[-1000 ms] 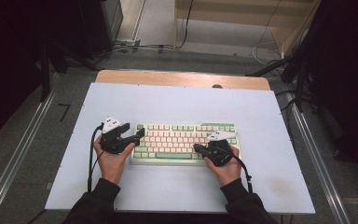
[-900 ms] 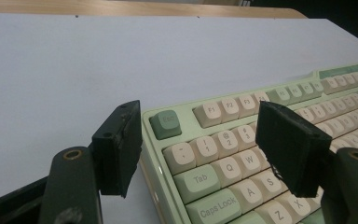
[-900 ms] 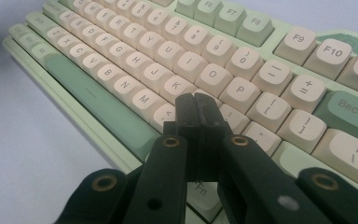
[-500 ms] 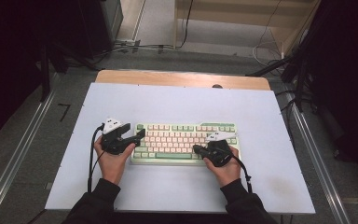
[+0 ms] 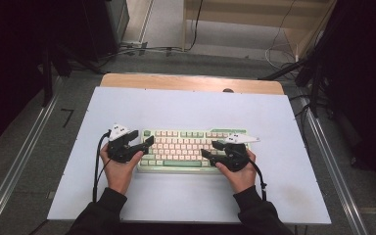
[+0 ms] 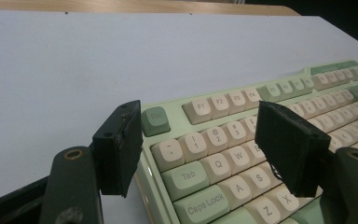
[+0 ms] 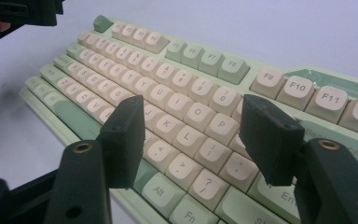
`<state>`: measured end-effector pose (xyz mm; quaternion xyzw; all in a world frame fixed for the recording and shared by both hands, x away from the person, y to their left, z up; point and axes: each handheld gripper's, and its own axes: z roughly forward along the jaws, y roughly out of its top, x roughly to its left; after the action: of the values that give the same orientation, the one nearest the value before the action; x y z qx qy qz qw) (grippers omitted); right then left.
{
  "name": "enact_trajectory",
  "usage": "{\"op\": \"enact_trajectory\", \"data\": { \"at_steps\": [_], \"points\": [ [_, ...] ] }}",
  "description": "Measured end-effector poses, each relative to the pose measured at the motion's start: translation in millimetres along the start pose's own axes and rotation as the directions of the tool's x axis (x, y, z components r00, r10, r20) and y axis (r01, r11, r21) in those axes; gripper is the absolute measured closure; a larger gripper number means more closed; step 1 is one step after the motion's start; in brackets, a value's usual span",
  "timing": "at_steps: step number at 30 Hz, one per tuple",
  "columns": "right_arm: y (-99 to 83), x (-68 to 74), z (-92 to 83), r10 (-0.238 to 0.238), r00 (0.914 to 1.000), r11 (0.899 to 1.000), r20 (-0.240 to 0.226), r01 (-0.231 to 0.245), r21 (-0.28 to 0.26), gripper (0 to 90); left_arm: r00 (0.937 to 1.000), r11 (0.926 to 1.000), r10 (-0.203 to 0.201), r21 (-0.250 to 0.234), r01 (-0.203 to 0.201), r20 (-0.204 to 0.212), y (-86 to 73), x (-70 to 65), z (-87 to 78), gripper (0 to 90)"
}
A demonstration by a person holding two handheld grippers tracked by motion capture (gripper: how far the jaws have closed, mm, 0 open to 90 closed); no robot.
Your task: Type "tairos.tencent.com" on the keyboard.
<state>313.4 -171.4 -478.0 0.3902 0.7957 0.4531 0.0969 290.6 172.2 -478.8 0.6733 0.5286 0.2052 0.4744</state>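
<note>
Bench point(image 5: 284, 196): white sheet over a wooden top, wood strip exposed at the far edge.

Keyboard point(image 5: 186, 149): green case, cream and green keycaps, lying flat at the middle of the bench, long side facing the person. Nothing else is seen on the sheet.

Left hand-held gripper point(image 5: 149, 143): parked at the keyboard's left end, jaws spread. In the left gripper view point(image 6: 209, 154) one jaw is seen just outside the case edge near Esc and Tab, the other above the number and Q/W rows. Contact with the case cannot be confirmed.

Right hand-held gripper point(image 5: 210, 148): at the keyboard's right end, over the keys. Its jaws have just been opening and are now spread, with nothing pinched between them. In the right gripper view point(image 7: 191, 135) they are seen over the K, L, P area, pads apparently clear of the caps.

Step in hand, as judged: a key press or grip on the right side looks just released; the keyboard is neither lifted nor clamped.

Next move, as judged: if another key is to be pressed, the right jaws need to be brought together again and one tip lowered squarely on a single cap, since neighbouring caps are close. If the keyboard is to be moved, both ends must be straddled at the case edge, not the keys.
</note>
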Motion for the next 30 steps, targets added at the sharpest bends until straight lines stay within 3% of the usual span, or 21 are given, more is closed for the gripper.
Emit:
{"op": "enact_trajectory", "data": {
  "at_steps": [10, 15, 23, 27, 30],
  "points": [
    [1.2, 0.4, 1.2, -0.001, 1.0, 1.0, 0.006, 0.001, -0.002, 35.3, 0.9999, 1.0, 0.006, 0.004, -0.006, 0.008, -0.3, -2.1, -0.9, 32.5],
    [2.1, -0.2, 1.5, -0.006, 1.0, 1.0, 0.007, 0.006, 0.0, 36.5, 0.9996, 0.9998, 0.017, 0.004, -0.017, 0.023, -0.6, -4.5, -1.9, 38.0],
    [3.3, -0.7, 4.2, -0.004, 0.9999, 1.0, 0.012, 0.004, 0.003, 36.6, 0.9941, 0.9972, 0.064, 0.032, -0.067, 0.088, -3.2, -13.6, 0.3, 62.5],
    [5.0, -0.5, 4.5, -0.003, 0.9999, 1.0, 0.012, 0.003, 0.002, 36.0, 0.9843, 0.9946, 0.084, 0.047, -0.093, 0.155, -4.7, -19.1, 1.4, 87.1],
    [6.1, -0.6, 5.6, -0.005, 0.9999, 1.0, 0.012, 0.005, 0.003, 35.5, 0.9776, 0.9914, 0.099, 0.067, -0.113, 0.186, -6.3, -23.6, 4.1, 90.0]
  ]
}}
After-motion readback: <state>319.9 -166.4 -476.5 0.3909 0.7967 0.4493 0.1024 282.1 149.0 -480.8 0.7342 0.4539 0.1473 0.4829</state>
